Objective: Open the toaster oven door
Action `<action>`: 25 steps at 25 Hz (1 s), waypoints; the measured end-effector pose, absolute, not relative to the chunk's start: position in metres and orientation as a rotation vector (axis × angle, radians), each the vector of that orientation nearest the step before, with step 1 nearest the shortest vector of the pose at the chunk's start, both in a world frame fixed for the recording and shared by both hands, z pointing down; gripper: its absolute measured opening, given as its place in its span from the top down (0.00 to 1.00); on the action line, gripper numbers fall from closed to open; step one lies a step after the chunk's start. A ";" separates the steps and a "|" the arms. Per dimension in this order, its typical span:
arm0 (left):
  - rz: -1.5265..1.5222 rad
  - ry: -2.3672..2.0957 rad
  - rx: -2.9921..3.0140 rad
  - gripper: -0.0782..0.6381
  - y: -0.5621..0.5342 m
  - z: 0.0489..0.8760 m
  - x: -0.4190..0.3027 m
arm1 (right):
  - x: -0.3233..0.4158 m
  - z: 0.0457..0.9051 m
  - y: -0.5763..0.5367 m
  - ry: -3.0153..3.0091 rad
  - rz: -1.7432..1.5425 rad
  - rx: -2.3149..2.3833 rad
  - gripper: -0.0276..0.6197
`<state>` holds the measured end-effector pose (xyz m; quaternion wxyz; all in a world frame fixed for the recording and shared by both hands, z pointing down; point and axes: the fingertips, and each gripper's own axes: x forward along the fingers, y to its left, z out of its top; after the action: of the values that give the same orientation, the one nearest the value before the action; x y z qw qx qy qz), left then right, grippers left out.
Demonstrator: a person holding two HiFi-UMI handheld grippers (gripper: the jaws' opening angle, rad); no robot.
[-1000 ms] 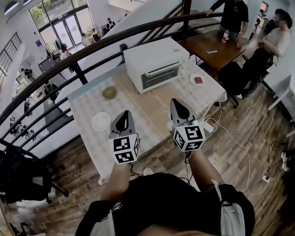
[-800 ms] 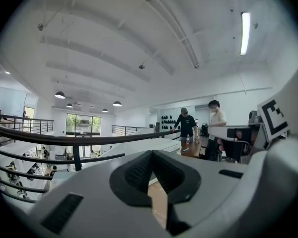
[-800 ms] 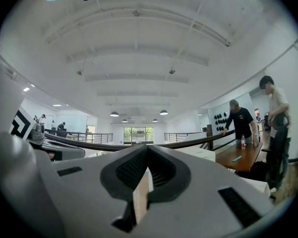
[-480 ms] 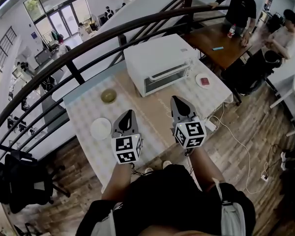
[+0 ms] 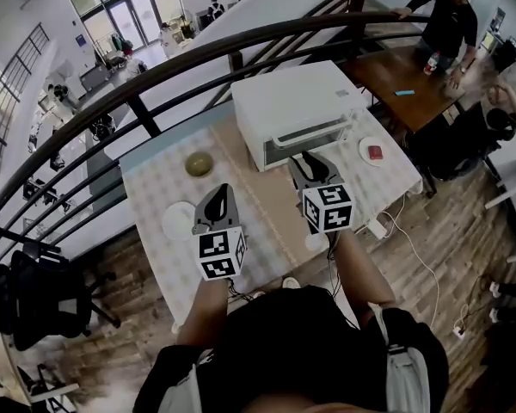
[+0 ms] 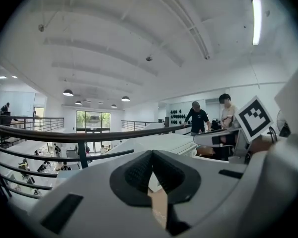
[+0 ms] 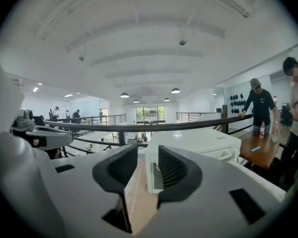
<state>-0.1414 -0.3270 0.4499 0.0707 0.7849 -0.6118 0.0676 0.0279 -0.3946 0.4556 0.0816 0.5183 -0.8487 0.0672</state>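
The white toaster oven (image 5: 297,103) stands at the far side of the table, its glass door (image 5: 308,140) closed and facing me. My right gripper (image 5: 313,165) hovers just in front of that door, not touching it. Its jaws are opening, with a gap and nothing held between them. In the right gripper view the toaster oven (image 7: 203,144) shows through the gap of the right gripper (image 7: 147,151). My left gripper (image 5: 217,199) hangs over the table's middle, left of the oven. In the left gripper view the left gripper (image 6: 151,156) has its pads together and holds nothing.
The table (image 5: 155,188) wears a checked cloth. On it are a white plate (image 5: 178,217), a green bowl (image 5: 199,163) and a small plate with something red (image 5: 375,153). A dark railing (image 5: 155,71) runs behind. People stand by a wooden table (image 5: 404,71) at the right.
My right gripper has moved forward, up close to the oven door, and its jaws now stand apart. The left gripper has stayed over the table's middle.
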 end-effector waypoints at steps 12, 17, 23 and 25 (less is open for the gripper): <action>0.184 -1.935 2.261 0.87 -0.335 0.453 -0.163 | -0.019 0.522 -0.482 -2.262 0.309 1.253 0.73; 0.166 -1.956 2.225 0.87 -0.335 0.457 -0.171 | -0.020 0.542 -0.503 -2.098 0.207 1.192 0.73; 0.125 -1.955 2.188 0.87 -0.338 0.460 -0.179 | -0.018 0.560 -0.521 -2.018 0.296 1.165 0.76; 0.121 -1.950 2.189 0.87 -0.339 0.462 -0.178 | -0.017 0.563 -0.524 -2.016 0.310 1.149 0.81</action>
<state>-0.1781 -0.3389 0.4615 0.1036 0.7421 -0.6610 0.0410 -0.0168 -0.5242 0.5627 0.3895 0.4522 -0.7931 0.1219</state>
